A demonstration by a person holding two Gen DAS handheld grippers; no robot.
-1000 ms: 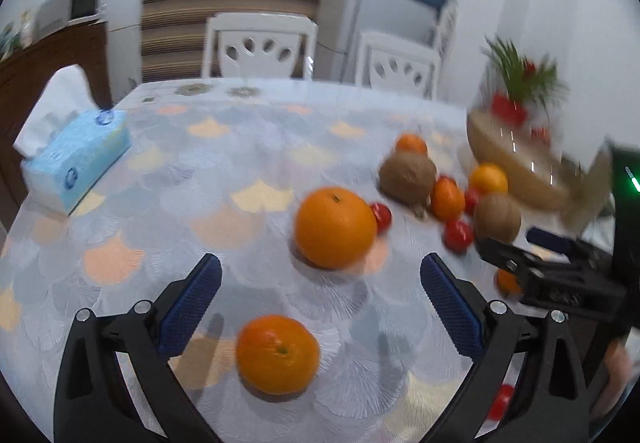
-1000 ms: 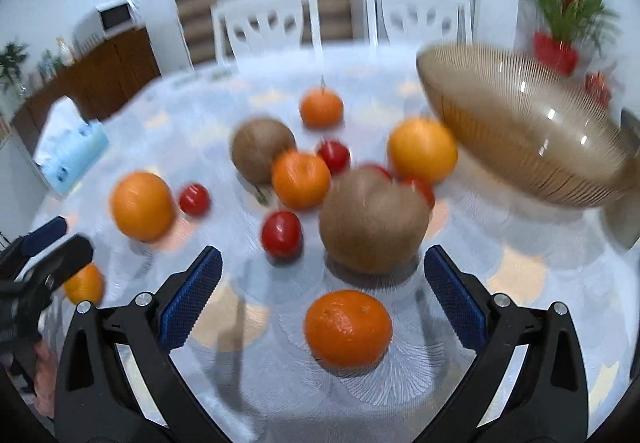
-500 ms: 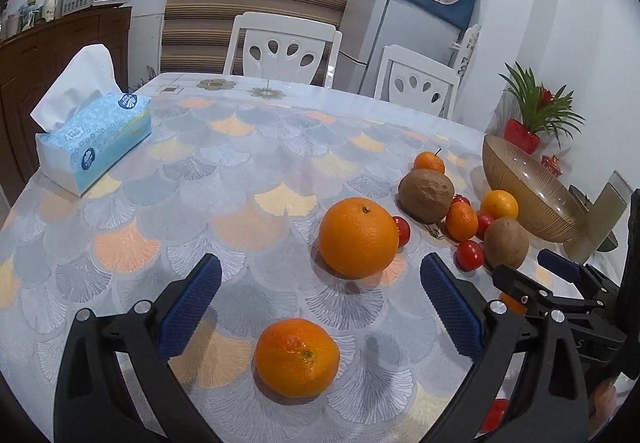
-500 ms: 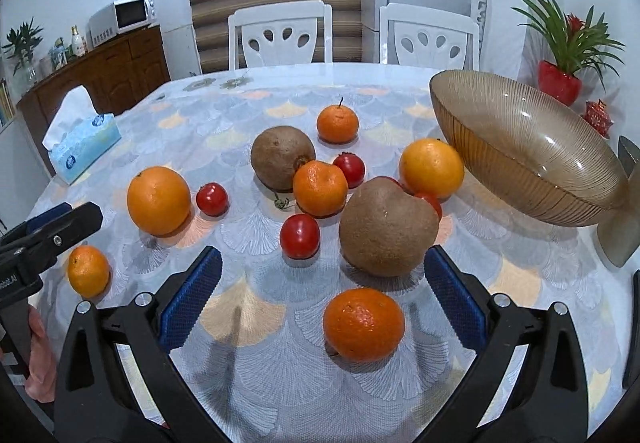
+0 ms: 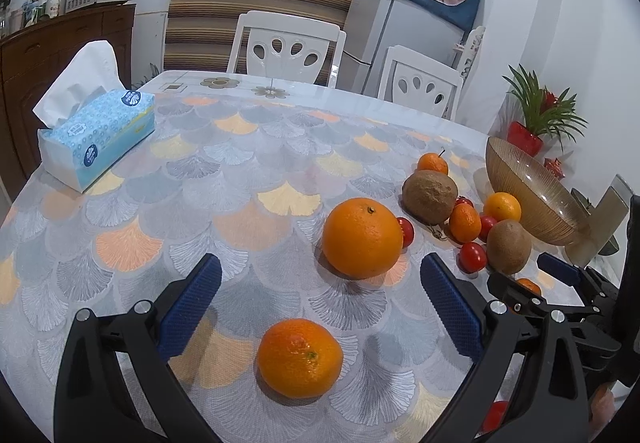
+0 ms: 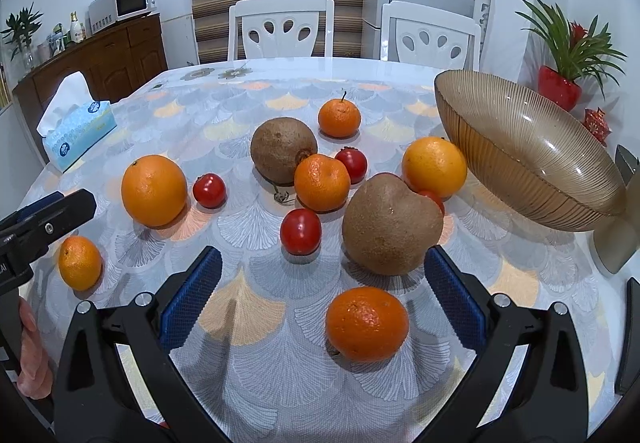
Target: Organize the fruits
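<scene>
Hovering low over the table, left tongs point(image 5: 320, 307) and right tongs point(image 6: 322, 297) gape wide, gripping nothing.

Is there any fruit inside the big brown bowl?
No, the glass bowl holds nothing; the fruit, like the nearby orange, lies on the table.

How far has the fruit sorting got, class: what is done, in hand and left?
Done: nothing; the glass bowl looks empty. In hand: nothing; the left gripper stands open around a small orange, the right gripper open near another orange. Left: all the fruit on the table.
</scene>
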